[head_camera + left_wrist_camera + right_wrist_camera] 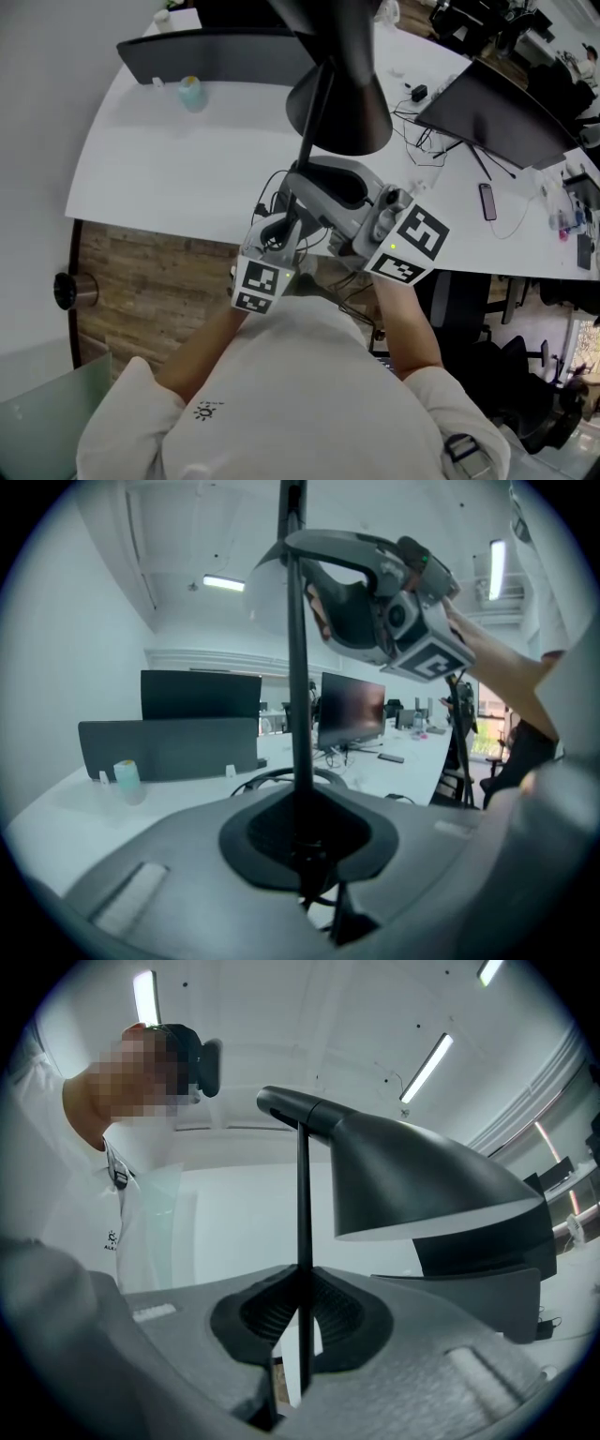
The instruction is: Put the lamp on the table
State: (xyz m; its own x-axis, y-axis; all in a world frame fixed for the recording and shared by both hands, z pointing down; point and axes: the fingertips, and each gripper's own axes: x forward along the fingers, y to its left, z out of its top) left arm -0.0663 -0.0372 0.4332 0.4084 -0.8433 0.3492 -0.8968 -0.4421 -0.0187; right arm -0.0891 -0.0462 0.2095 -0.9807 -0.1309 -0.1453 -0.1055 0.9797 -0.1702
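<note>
Black lamp (342, 112) — thin straight stem (298, 667), broad cone shade (422, 1185), pale inside

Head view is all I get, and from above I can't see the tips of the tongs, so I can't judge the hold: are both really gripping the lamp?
Observer: Yes. The left gripper view shows the left tongs shut on the thin black pole.
Operator: And the right?
Observer: The right tongs clamp the same pole, below the shade.
Operator: Which grips higher?
Observer: The right; the left gripper view shows it on the pole above the left tongs.
</note>
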